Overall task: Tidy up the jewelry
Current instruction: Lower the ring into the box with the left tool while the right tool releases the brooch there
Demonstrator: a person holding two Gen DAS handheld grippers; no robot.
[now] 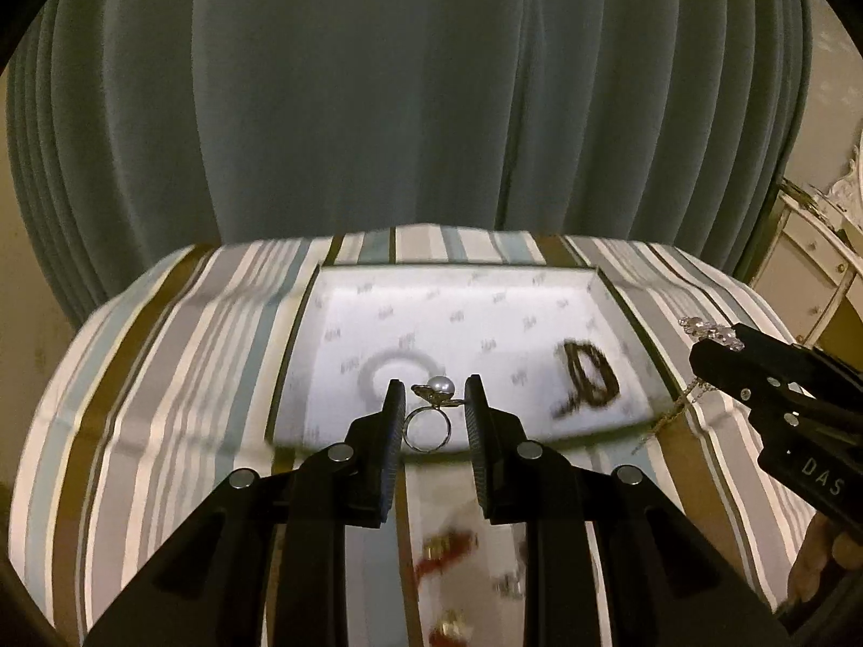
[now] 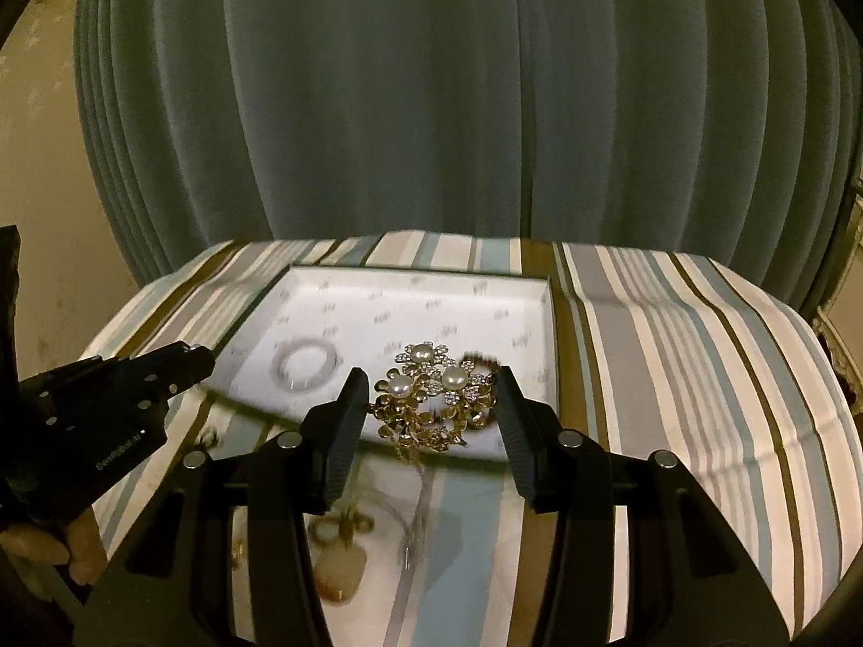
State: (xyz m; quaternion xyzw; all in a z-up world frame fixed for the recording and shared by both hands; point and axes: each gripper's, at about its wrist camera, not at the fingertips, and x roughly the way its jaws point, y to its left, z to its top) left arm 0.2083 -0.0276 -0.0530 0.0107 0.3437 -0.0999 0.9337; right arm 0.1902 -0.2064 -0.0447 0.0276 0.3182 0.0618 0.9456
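Left hand-held gripper (image 1: 435,404) pinches a pearl ring (image 1: 430,414) and right hand-held gripper (image 2: 431,396) grips a gold pearl brooch (image 2: 438,398), both poised at the near edge of the white tray (image 2: 474,291), which lies straight ahead on the striped bench (image 2: 674,356).

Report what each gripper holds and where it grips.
The left gripper holds a pearl ring by the sides of its band. The right gripper holds a gold pearl-flower necklace by the sides of its flower cluster, chain dangling.

Pearl ring (image 1: 430,414): upright, lower centre, before white tray (image 1: 464,296). Gold pearl-flower necklace (image 2: 437,396): centre, over tray's near edge.
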